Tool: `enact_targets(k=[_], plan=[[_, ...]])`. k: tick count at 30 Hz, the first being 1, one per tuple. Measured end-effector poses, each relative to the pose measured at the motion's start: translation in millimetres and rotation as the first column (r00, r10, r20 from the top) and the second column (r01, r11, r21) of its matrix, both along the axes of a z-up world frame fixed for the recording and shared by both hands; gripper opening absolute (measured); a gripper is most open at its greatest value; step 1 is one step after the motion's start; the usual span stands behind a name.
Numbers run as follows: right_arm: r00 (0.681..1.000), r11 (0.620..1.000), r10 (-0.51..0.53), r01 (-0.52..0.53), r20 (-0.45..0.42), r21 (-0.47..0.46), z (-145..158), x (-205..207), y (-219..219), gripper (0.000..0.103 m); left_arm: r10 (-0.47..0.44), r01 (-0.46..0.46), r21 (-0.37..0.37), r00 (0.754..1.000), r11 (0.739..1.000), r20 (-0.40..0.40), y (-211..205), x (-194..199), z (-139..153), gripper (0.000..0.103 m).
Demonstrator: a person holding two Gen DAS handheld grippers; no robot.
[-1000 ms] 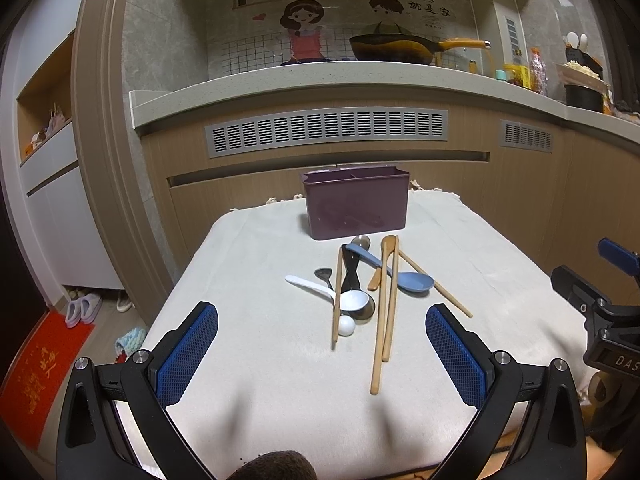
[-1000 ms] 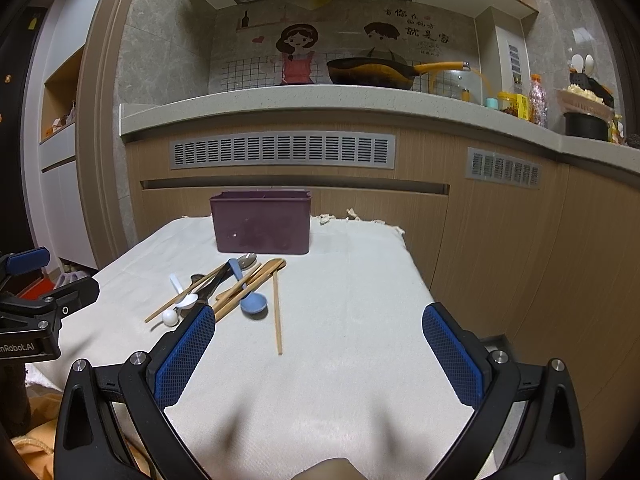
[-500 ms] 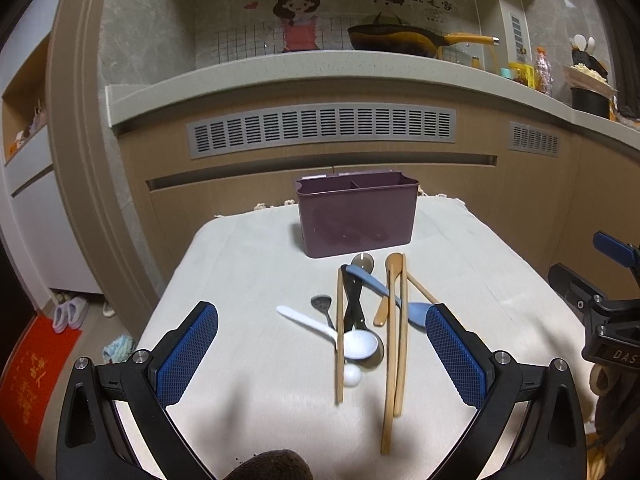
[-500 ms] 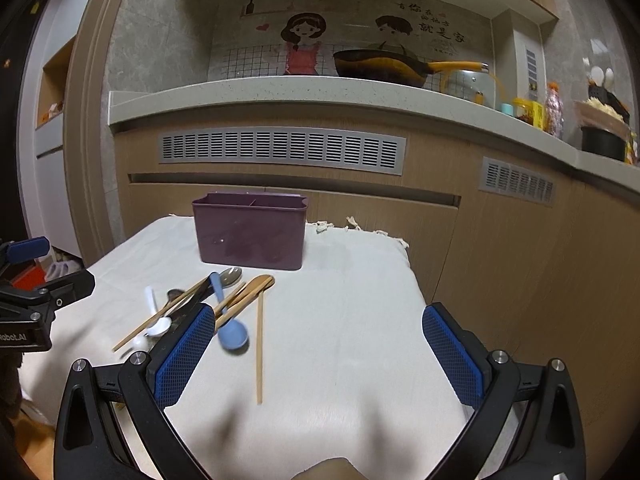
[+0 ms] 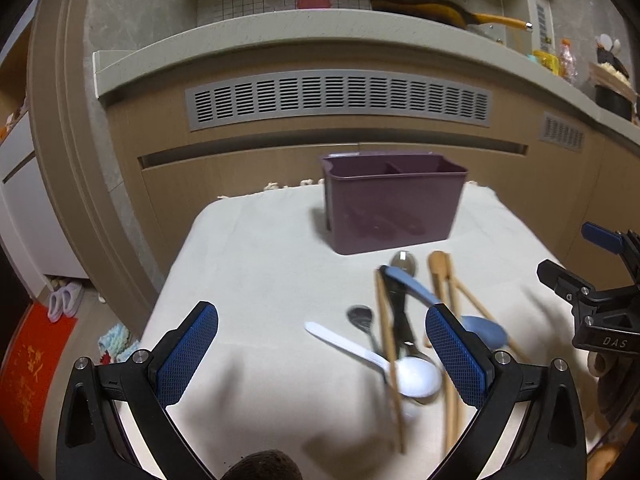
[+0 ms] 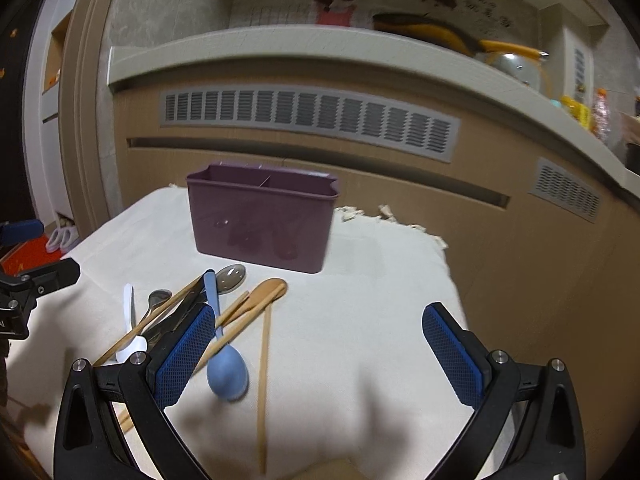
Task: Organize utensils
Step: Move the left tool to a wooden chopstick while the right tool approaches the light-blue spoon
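Note:
A purple two-compartment utensil holder [image 5: 394, 200] [image 6: 262, 220] stands at the far side of a cloth-covered table [image 5: 256, 280]. In front of it lies a pile of utensils: a blue spoon [image 5: 480, 326] [image 6: 226, 372], a white spoon [image 5: 414, 374] [image 6: 129, 312], metal spoons [image 5: 403, 261], a black-handled utensil [image 5: 400, 316], a wooden spoon [image 6: 268, 290] and wooden chopsticks [image 5: 390, 360] [image 6: 263, 380]. My left gripper [image 5: 322, 356] is open and empty, just left of the pile. My right gripper [image 6: 320, 354] is open and empty, right of the pile.
Wooden cabinets with grey vents [image 5: 340, 100] and a counter [image 5: 304, 26] rise behind the table. A pan [image 5: 424, 6] sits on the counter. The other gripper shows at each view's edge [image 5: 600, 312] [image 6: 24, 292]. A red mat [image 5: 24, 364] lies on the floor at left.
Both grippers have moved forward and lower toward the table; the holder and utensils look larger. The left view shifted so the pile sits to its right. Utensils have not moved.

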State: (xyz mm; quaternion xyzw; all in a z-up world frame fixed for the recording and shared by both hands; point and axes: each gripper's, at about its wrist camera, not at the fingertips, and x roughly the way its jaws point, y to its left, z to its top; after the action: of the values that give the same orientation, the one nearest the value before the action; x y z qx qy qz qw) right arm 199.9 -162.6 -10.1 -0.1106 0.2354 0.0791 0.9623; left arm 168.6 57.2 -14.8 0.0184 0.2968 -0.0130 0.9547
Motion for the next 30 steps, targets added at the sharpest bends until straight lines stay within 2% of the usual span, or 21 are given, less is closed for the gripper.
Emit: enact_targets(k=[6, 11, 12, 14, 15, 16, 20, 24, 25, 29, 30], plan=[[0.996, 0.998, 0.038, -0.041, -0.08, -0.038, -19, 41, 26, 0.103, -0.01, 0.009, -0.025, 0.998, 1.0, -0.058, 14, 29, -11, 0.103], [0.986, 0.995, 0.065, -0.076, -0.155, -0.064, -32, 76, 51, 0.102, 0.041, -0.04, 0.038, 0.999, 0.998, -0.035, 21, 44, -16, 0.103], [0.982, 0.995, 0.076, -0.087, -0.173, -0.058, -33, 81, 55, 0.098, 0.051, -0.05, 0.04, 0.998, 0.998, -0.039, 23, 46, -17, 0.103], [0.972, 0.991, 0.1, -0.117, -0.21, -0.066, -38, 91, 67, 0.082, 0.058, -0.057, 0.013, 0.995, 0.998, -0.077, 29, 52, -21, 0.103], [0.968, 0.989, 0.109, -0.128, -0.225, -0.073, -41, 94, 71, 0.073, 0.049, -0.05, -0.005, 0.994, 0.999, -0.096, 31, 54, -23, 0.103], [0.962, 0.986, 0.121, -0.145, -0.245, -0.08, -45, 98, 76, 0.069, 0.03, -0.033, -0.026, 0.992, 0.999, -0.12, 32, 56, -27, 0.103], [0.961, 0.984, 0.114, -0.144, -0.252, -0.104, -50, 101, 77, 0.065, -0.06, 0.047, -0.077, 0.984, 0.996, -0.17, 23, 54, -39, 0.103], [0.97, 0.989, 0.084, -0.11, -0.229, -0.101, -43, 95, 61, 0.065, -0.148, 0.133, -0.092, 0.97, 0.987, -0.191, 1, 52, -46, 0.102], [0.972, 0.989, 0.079, -0.104, -0.22, -0.103, -40, 91, 56, 0.065, -0.162, 0.146, -0.095, 0.967, 0.985, -0.195, -5, 52, -47, 0.097], [0.979, 0.989, 0.062, -0.086, -0.194, -0.121, -36, 78, 43, 0.065, -0.186, 0.166, -0.101, 0.953, 0.981, -0.241, -20, 61, -53, 0.063], [0.98, 0.989, 0.057, -0.081, -0.189, -0.121, -35, 74, 40, 0.065, -0.191, 0.168, -0.113, 0.949, 0.979, -0.251, -22, 64, -55, 0.057]])
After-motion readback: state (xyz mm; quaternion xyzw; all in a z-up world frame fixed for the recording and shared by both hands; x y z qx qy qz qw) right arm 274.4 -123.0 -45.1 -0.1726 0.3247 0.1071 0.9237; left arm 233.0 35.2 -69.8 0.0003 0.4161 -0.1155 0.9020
